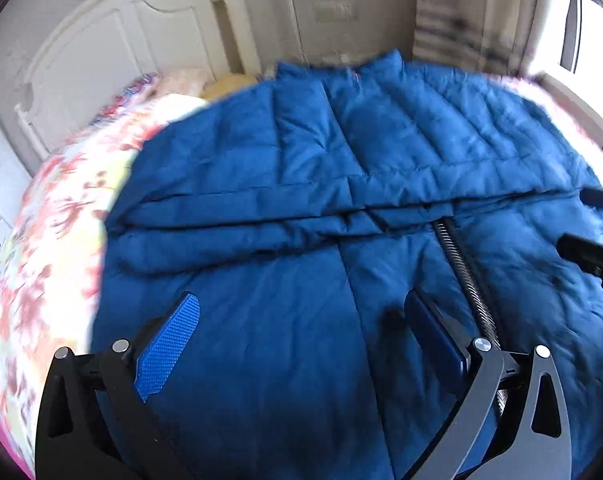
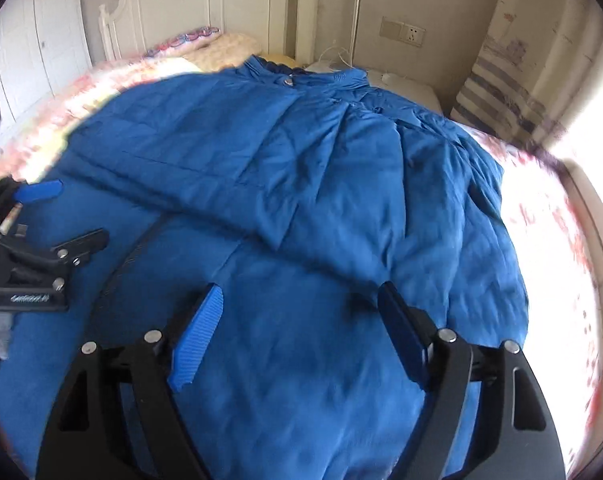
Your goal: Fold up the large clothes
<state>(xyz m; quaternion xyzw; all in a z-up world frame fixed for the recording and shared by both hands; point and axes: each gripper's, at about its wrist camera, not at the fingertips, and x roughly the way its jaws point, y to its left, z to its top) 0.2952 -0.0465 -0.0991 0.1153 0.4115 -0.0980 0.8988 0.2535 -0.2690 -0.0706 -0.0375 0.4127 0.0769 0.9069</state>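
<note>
Left wrist view
Jacket (image 1: pixel 301 160): blue, quilted, spread across the floral bedspread (image 1: pixel 53 220), filling most of the frame.
Fold: one panel laid over the rest, its edge running as a long crease across the middle of the jacket.
Zipper (image 1: pixel 467 276): dark toothed strip, emerging from under the crease, running down the jacket toward the lower right.
Left tool (image 1: pixel 301 332): low over the jacket, below the crease; jaws spread wide, nothing between them but the fabric beneath, pads not pressing on it.
Left tool pads (image 1: pixel 169 348): blue, ribbed, black arms behind.
Right tool (image 1: pixel 597 232): partly in frame at the jacket's right edge, only black parts showing.
Headboard (image 1: pixel 101 52): white, beyond the jacket, upper left.
Window (image 1: pixel 593 36): bright, beyond the jacket, upper right.

Right wrist view
Jacket (image 2: pixel 301 160): same blue garment on the bed, collar end with a metal snap (image 2: pixel 288 81) at the far side.
Zipper (image 2: pixel 141 240): curving down the jacket's left part.
Right tool (image 2: pixel 301 336): low over the near part of the jacket; jaws set wide apart, gripping nothing, cloth lying loose beneath.
Left tool (image 2: pixel 61 216): over the jacket's left side, one blue pad and black frame visible, jaws apart.
Bedspread (image 2: pixel 553 240): floral, sunlit, right of the jacket.
Wall socket (image 2: pixel 411 34): beyond the jacket's collar.
</note>
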